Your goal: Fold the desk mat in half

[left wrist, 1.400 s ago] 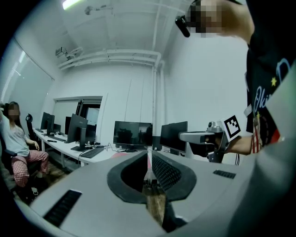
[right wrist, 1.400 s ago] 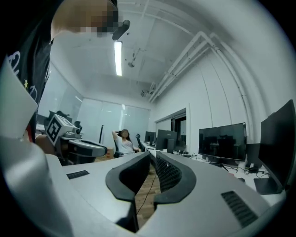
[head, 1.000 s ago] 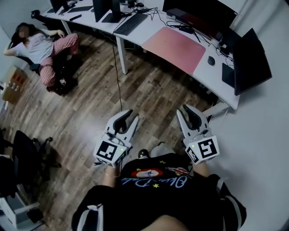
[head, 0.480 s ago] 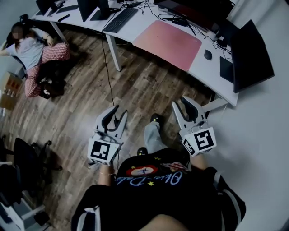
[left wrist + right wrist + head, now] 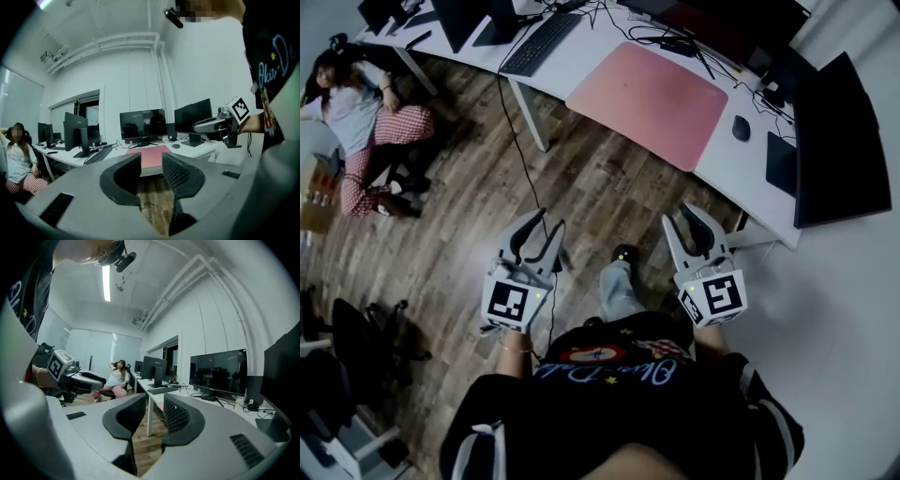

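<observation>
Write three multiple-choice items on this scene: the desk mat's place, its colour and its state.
1. Where does the desk mat lie?
A. On the wooden floor
B. On the white desk, between the keyboard and the mouse
C. On a chair

2. What colour is the desk mat?
A. Pink
B. Black
C. Green

3. In what state is the desk mat?
A. Folded in half
B. Rolled up
C. Spread flat, unfolded

Key:
1 B: the head view shows it on the desktop, with the keyboard on one side and the mouse on the other.
2 A: its whole surface is pink.
3 C: it lies as one flat sheet with no fold showing.
</observation>
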Demonstrator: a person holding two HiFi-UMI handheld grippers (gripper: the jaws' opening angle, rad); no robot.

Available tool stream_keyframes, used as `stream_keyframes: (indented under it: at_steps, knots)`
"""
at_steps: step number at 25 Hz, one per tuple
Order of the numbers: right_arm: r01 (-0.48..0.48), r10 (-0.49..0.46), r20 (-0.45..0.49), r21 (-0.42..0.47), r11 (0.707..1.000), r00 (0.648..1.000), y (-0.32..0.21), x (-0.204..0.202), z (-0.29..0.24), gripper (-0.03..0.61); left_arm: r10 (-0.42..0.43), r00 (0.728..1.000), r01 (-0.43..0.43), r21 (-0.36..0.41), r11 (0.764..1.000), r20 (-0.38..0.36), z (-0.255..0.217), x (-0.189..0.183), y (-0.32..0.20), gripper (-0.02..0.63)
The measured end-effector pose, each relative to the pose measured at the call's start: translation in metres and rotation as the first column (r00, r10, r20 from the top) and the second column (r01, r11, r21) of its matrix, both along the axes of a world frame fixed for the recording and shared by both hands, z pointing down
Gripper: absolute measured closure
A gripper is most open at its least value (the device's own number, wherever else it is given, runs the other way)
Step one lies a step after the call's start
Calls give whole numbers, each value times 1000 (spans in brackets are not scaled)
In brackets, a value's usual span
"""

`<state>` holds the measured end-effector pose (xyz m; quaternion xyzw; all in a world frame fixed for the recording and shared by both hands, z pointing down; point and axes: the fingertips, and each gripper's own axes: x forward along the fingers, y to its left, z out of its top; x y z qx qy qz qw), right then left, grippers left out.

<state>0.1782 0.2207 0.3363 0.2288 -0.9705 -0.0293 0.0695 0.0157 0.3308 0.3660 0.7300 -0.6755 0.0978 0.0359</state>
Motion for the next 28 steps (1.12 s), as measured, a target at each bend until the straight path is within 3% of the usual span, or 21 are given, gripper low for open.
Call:
stream_keyframes:
  at_steps: [12,17,28]
  knots:
    - [-14,14,-50,6,1000,999,-100,-27,22,477,38,996,-31,-79,996,79,30,-35,-113,486]
    - [-20,18,-76,-15,1000,997,-134,-31,36,469,54,983,-31,-129,991,178,42,-51,-152,473]
    - [-29,19,-234,-39,999,972,-172,-52,83,439,94,957,-25,-245,969,275,81,-87,-205,425]
